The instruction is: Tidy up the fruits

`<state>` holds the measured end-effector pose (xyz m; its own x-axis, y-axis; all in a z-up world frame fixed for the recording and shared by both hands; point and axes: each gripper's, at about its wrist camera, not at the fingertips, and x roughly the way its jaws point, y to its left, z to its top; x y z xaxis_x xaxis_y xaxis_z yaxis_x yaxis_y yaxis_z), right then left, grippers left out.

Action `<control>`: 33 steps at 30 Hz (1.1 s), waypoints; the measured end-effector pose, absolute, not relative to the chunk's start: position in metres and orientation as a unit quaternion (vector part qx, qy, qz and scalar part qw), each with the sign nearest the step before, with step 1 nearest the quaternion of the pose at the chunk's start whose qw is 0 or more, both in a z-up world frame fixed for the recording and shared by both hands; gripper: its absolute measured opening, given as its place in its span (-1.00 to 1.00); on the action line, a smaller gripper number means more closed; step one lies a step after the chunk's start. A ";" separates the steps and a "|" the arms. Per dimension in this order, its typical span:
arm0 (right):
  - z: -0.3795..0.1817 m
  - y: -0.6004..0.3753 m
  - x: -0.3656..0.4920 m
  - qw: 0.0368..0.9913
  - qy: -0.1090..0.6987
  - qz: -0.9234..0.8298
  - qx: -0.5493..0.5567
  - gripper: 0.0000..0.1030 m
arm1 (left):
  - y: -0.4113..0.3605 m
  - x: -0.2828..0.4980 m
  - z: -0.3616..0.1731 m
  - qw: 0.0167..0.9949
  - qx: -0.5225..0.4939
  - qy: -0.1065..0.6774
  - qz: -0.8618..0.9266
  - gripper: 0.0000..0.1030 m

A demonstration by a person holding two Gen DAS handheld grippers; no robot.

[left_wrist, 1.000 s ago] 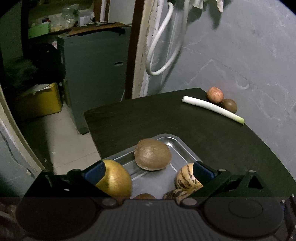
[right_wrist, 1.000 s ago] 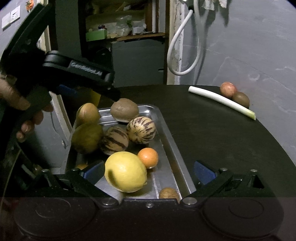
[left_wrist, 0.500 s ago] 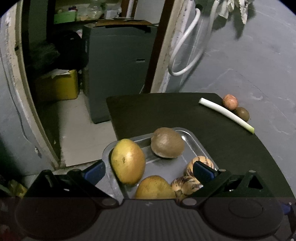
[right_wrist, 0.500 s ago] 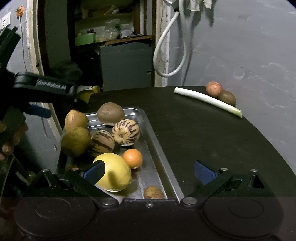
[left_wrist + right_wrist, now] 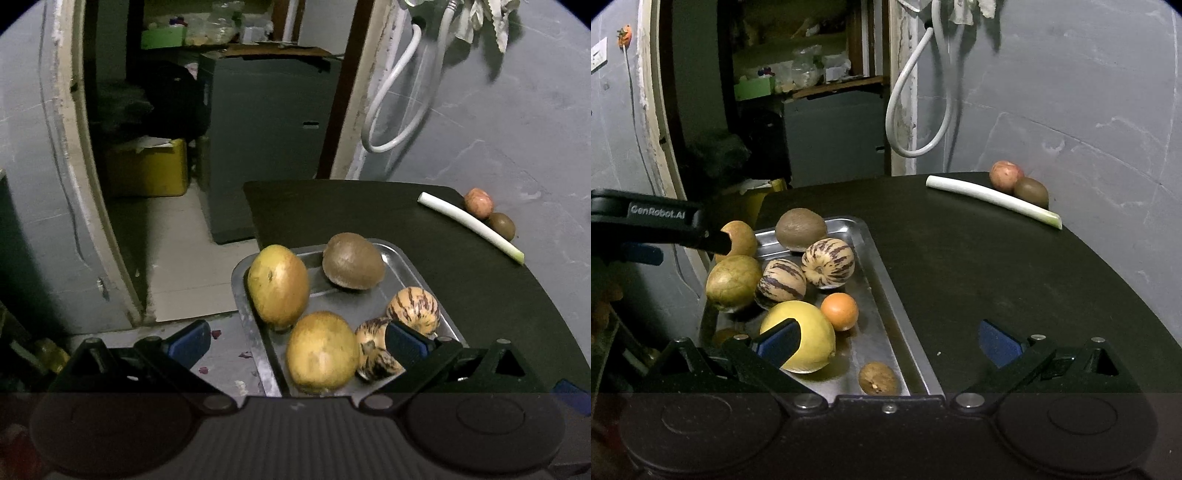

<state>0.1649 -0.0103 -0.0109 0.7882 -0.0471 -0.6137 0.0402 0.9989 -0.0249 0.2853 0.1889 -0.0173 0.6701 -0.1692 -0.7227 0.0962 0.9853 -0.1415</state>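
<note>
From the right wrist view, the left gripper (image 5: 713, 236) reaches in at the far left edge, its black arm lying across the back of a yellow-brown fruit (image 5: 738, 238); whether it is spread or closed cannot be told here. In its own camera the left gripper (image 5: 295, 341) is spread wide and holds nothing, one blue pad hanging over the floor and the other over the metal tray (image 5: 406, 266).

The metal tray (image 5: 886, 291) sits at the left edge of the dark desk (image 5: 997, 266). In it, going rightward: a greenish round fruit (image 5: 733, 282), a dark striped melon (image 5: 781, 283) touching a paler striped melon (image 5: 828, 263), and behind these a brown kiwi-like fruit (image 5: 800, 229) at the far rim. Nearer the camera lie a large yellow lemon (image 5: 809, 341), a small orange (image 5: 839, 311) just beside it, and a small brown nut-like fruit (image 5: 878, 378) at the near rim.

The right gripper (image 5: 886, 341) is open and empty (its left pad overlaps the lemon in the picture, its right pad hangs over bare desk).

Well apart, at the desk's far right, a white leek stalk (image 5: 993, 197) lies slantwise, with a reddish fruit (image 5: 1005, 175) and a brown kiwi (image 5: 1030, 191) just behind it, touching each other near the grey wall (image 5: 1089, 110).
</note>
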 end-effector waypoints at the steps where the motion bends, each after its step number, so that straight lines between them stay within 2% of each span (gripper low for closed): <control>1: -0.011 -0.012 0.164 0.946 0.325 -0.022 -0.003 0.99 | 0.188 0.282 -0.016 0.913 -0.047 0.399 -0.069 0.99; 33: 0.014 -0.078 0.129 0.957 0.285 0.052 0.021 0.99 | 0.144 0.173 0.004 0.930 -0.087 0.354 0.045 0.99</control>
